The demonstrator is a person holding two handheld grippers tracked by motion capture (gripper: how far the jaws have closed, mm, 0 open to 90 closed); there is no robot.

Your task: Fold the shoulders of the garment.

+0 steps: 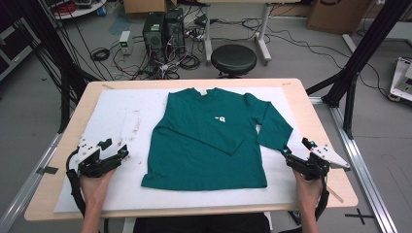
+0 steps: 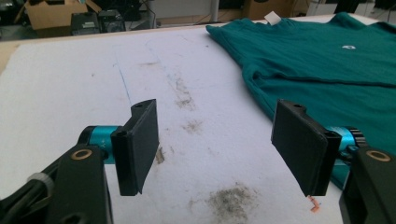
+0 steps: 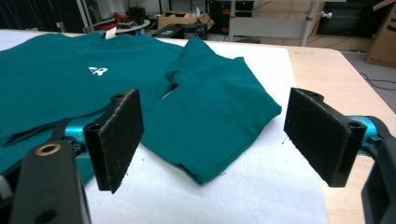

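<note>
Though too small to read, shirt [image 1: 204, 141] logo [image 1: 221, 118] white.

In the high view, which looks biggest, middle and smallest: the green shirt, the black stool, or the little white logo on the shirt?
1. Shirt, by far the biggest.
2. Stool, though it stands farther from the camera, so it may look smaller than it is.
3. Logo, a tiny white mark on the shirt's chest.

A light wooden table [image 1: 311, 109] carries a white foam sheet [image 1: 121, 121] that covers nearly all of its top, leaving bare wood along the edges. On the sheet lies a teal long-sleeved shirt [image 1: 204, 145], flat, one sleeve folded across its front. Left of the shirt, the sheet bears brownish smudges [image 2: 184, 95].
</note>
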